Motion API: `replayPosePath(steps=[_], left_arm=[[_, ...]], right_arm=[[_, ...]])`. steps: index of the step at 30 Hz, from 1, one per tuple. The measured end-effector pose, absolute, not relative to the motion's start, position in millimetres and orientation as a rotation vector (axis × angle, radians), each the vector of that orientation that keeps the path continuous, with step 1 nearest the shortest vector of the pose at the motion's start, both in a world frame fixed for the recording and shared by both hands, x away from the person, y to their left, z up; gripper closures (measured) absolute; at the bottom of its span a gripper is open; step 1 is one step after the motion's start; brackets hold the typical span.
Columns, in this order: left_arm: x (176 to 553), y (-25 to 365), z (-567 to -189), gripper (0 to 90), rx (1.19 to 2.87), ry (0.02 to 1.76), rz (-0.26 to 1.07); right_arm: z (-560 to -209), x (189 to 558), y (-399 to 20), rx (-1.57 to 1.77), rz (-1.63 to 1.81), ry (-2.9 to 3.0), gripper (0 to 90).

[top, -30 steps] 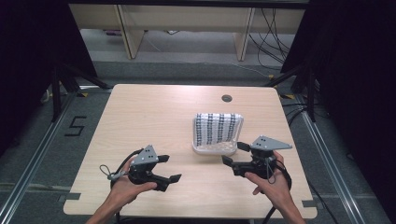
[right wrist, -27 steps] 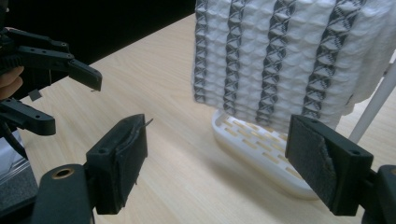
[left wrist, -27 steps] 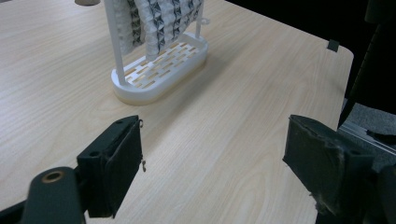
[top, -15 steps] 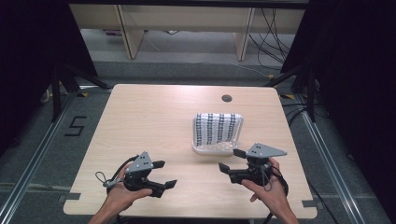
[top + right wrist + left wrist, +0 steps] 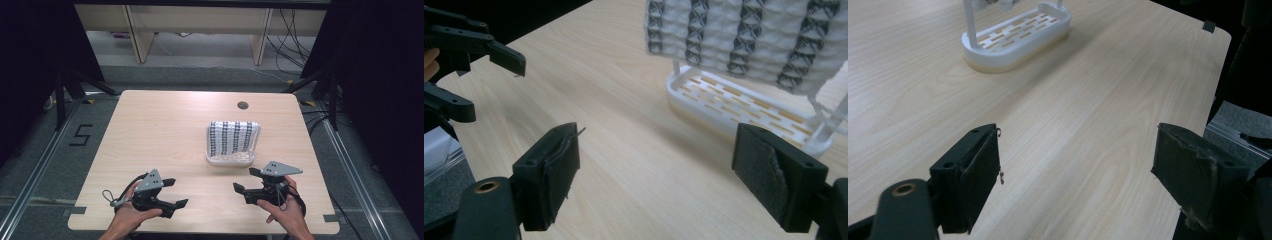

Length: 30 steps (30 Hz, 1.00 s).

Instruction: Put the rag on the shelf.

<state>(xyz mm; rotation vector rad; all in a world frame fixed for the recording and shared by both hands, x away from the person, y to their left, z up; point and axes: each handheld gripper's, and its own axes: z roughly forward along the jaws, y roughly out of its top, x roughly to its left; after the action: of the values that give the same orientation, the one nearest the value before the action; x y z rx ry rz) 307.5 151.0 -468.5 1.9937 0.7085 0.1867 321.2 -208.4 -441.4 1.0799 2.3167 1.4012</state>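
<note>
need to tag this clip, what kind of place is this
Probably a lab recording station, not a home: a bare wooden table between black curtains, loose cables on the floor, and a taped number 5 beside it.

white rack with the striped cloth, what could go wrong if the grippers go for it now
The striped cloth only drapes over the white rack, so a pull may drag it off or tip the light rack. Both the left gripper and the right gripper are open and empty near the table's front edge; a hurried reach could shove the rack.

Striped cloth (image 5: 233,138) draped, apparently, over white rack (image 5: 229,159)
</note>
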Motion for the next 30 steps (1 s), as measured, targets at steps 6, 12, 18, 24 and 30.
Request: replayPosePath(steps=[6, 12, 18, 24, 30], left_arm=[[305.1, 151.9, -470.5, 17.9, 1.994, 0.703, 0.186], [299.8, 151.2, -478.1, 17.7, 2.006, 0.704, 0.202], [294.0, 151.4, -487.2, 17.6, 2.041, 0.697, 0.207], [287.8, 148.9, -496.7, 17.6, 2.044, 0.7, 0.201], [282.8, 147.7, -501.0, 17.6, 2.071, 0.69, 0.204]], right_arm=[[-451.4, 315.8, -210.4, 1.152, 1.394, 2.33, 18.8], [-461.9, 312.3, -215.7, 1.15, 1.389, 2.337, 18.7], [-464.5, 303.9, -215.4, 1.174, 1.371, 2.349, 18.7], [-469.5, 297.2, -216.5, 1.134, 1.369, 2.355, 18.6], [-477.1, 289.0, -216.5, 1.119, 1.32, 2.384, 16.8]])
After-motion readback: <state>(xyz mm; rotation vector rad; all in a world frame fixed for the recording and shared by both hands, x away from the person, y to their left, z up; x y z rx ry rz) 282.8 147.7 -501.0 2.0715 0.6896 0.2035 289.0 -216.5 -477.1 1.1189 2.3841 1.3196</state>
